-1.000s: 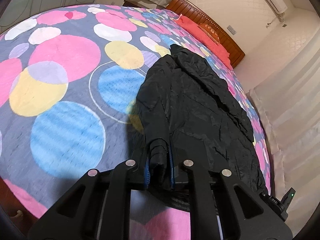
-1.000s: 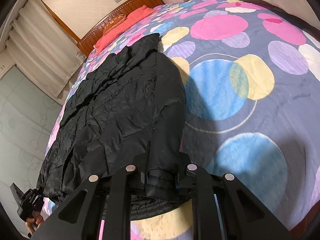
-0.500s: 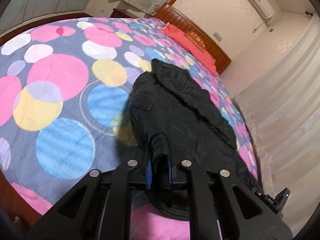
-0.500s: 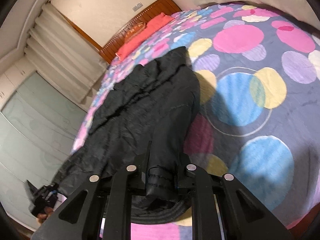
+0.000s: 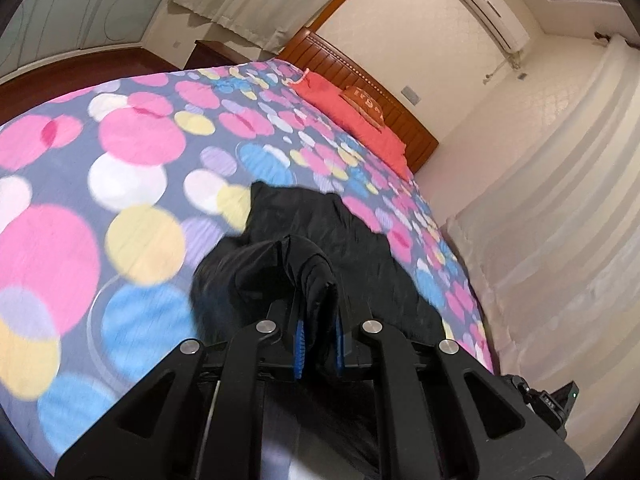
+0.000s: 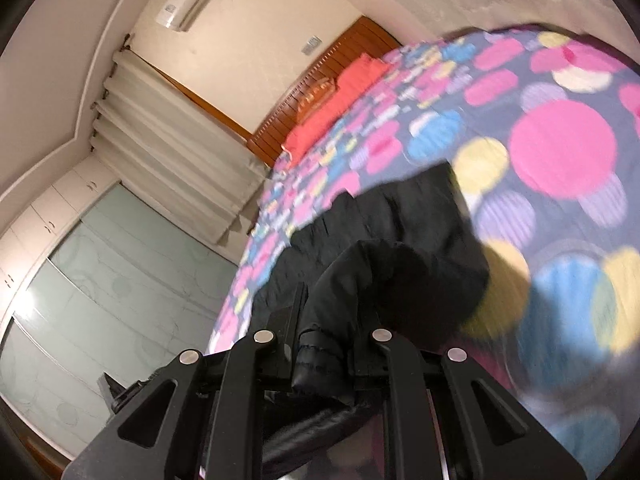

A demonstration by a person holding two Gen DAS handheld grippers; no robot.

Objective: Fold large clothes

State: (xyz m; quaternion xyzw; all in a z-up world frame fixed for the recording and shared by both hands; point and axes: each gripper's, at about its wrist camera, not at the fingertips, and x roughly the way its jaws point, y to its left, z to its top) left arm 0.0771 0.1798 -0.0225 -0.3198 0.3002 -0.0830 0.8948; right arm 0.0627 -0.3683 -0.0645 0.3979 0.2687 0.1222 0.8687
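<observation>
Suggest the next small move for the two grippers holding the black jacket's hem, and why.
Probably carry both ends forward toward the collar, then lower. The left gripper and right gripper each pinch the black jacket, its near end lifted and curling over the part flat on the bedspread.

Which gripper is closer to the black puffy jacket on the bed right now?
Neither, it's a tie. The left gripper is shut on a bunched edge of the black puffy jacket, and the right gripper is shut on another edge of it.
</observation>
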